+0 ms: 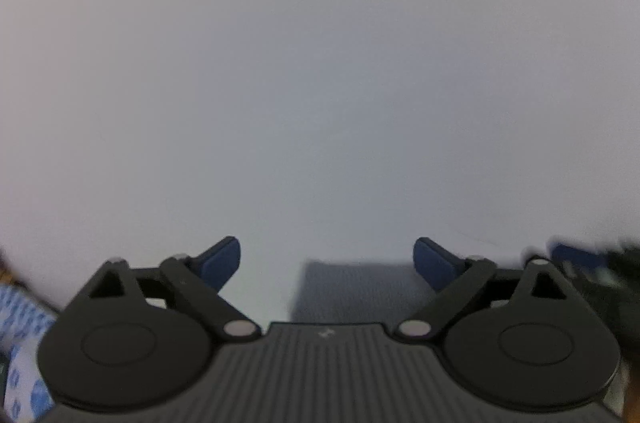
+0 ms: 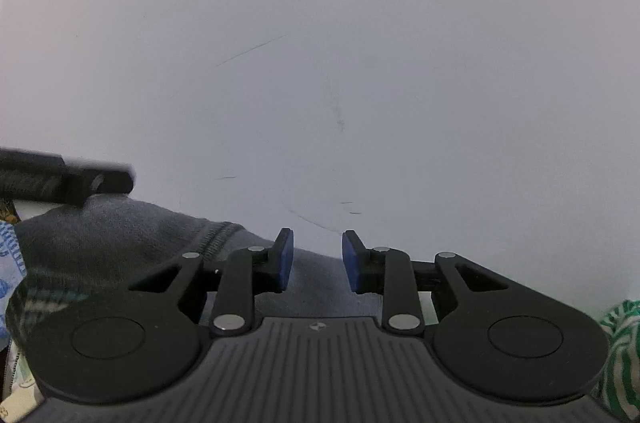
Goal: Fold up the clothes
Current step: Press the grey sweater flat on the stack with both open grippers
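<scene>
No brand name, label or legible writing shows in either view; the only marks are a small pale emblem on the ribbed black body of each gripper, too tiny to read.

One dark grey knitted garment lies on the plain white table, its stitched hem running just ahead of the right hand-held gripper. That gripper's two blue-padded fingers stand a little apart above the grey cloth, the pads pressing on nothing; cloth shows in the gap below them, but it is not pinched. In the left wrist view the same grey cloth appears as a squared corner lying flat on the table, directly below the left hand-held gripper. Its two blue pads are spread wide, with only bare table and the cloth corner visible between them, and nothing held.

A second piece of fabric, white with a blue printed pattern, sits at the lower left edge of both views. A third, green-and-white striped, shows at the right edge of the right wrist view. The blurred black bar entering that view from the left, over the grey garment, is probably the other gripper, though the blur keeps this uncertain. A few thin dark scratches mark the table surface.
</scene>
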`<state>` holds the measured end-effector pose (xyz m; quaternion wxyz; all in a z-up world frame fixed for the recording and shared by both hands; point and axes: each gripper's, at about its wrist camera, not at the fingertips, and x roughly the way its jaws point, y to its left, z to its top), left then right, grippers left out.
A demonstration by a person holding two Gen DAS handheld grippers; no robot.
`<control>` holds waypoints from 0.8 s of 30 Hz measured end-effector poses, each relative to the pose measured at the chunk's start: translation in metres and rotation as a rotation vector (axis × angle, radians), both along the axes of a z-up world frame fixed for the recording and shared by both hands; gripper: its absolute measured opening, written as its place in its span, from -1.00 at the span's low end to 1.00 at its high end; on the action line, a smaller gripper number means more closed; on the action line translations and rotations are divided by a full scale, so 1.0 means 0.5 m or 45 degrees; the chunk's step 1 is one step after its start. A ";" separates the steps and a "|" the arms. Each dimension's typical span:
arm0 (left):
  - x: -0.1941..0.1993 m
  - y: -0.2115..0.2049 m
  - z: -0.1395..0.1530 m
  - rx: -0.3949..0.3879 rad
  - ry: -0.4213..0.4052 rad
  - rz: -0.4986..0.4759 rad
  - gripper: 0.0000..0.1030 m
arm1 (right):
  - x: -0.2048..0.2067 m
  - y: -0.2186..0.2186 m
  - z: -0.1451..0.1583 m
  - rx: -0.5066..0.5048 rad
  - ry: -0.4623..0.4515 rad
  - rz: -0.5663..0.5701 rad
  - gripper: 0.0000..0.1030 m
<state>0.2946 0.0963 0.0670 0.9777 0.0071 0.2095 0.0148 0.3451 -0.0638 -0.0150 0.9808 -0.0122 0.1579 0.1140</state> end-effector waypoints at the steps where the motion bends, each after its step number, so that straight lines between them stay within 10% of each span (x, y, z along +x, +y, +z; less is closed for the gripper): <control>1: 0.022 -0.004 -0.010 0.005 0.052 0.031 0.83 | 0.009 0.011 -0.004 -0.021 0.024 0.004 -0.38; 12: 0.094 -0.050 -0.116 0.208 0.114 0.138 0.94 | 0.034 0.084 -0.038 -0.012 0.122 0.115 -0.36; 24: -0.011 0.003 -0.027 0.202 0.188 0.127 0.98 | -0.017 0.029 0.020 0.080 0.180 -0.002 -0.24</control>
